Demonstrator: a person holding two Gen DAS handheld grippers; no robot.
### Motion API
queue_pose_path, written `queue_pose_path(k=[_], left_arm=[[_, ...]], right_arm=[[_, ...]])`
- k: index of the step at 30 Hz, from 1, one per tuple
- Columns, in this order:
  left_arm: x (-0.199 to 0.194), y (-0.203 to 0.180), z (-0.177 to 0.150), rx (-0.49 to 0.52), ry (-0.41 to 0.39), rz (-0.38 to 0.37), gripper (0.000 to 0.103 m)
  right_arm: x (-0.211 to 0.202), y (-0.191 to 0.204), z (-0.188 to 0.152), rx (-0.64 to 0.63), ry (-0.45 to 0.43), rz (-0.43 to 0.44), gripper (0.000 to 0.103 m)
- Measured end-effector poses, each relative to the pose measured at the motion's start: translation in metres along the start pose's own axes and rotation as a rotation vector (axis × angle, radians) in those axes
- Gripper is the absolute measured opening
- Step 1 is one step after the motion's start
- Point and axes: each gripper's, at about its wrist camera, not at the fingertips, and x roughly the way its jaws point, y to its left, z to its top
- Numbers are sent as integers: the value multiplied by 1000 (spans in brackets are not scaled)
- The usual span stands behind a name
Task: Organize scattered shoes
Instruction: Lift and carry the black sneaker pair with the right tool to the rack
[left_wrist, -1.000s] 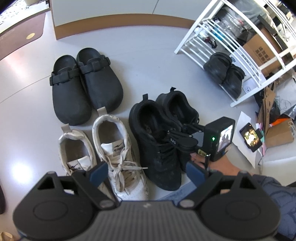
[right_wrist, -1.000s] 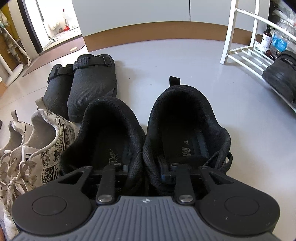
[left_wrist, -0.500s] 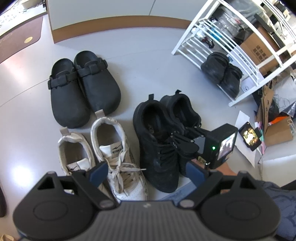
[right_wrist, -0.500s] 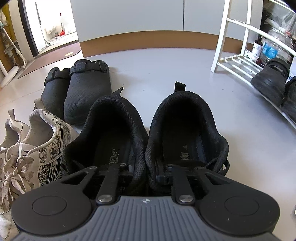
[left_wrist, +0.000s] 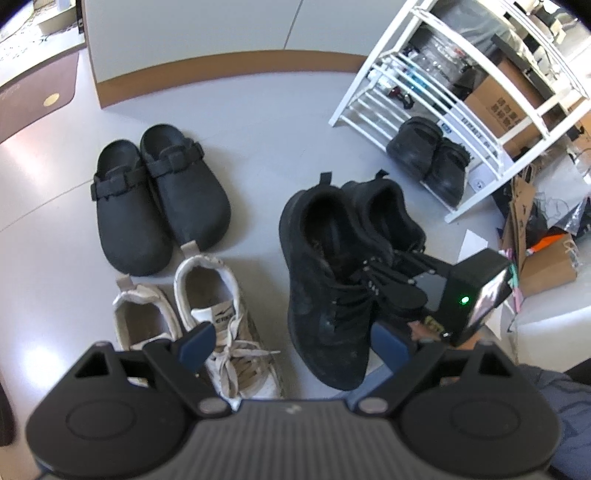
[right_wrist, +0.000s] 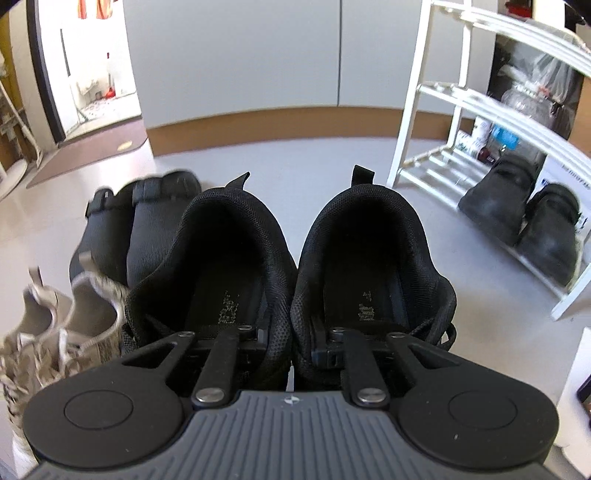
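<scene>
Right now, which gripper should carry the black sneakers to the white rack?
Right. The right gripper is shut on the black sneakers, pinching their inner walls, facing the white rack. The left gripper is open, empty.

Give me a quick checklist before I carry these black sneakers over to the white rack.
1. Right tool shut on the touching inner collars of both black sneakers: ok.
2. Sneaker soles clear of the floor: cannot tell.
3. Left tool open and holding nothing: ok.
4. Floor between sneakers and white rack free of obstacles: ok.
5. Free space on the bottom shelf beside the black shoes already there: ok.
</scene>
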Motion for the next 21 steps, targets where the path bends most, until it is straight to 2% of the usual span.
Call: queue_pose_path(k=[11, 21], left_arm=[[-8, -7, -3, 28, -23, -7, 93], [-16, -11, -5, 27, -38, -15, 93]], right_arm=[[-56, -29, 67, -42, -103, -58, 18], [-109, -87, 136, 136, -136, -88, 18]])
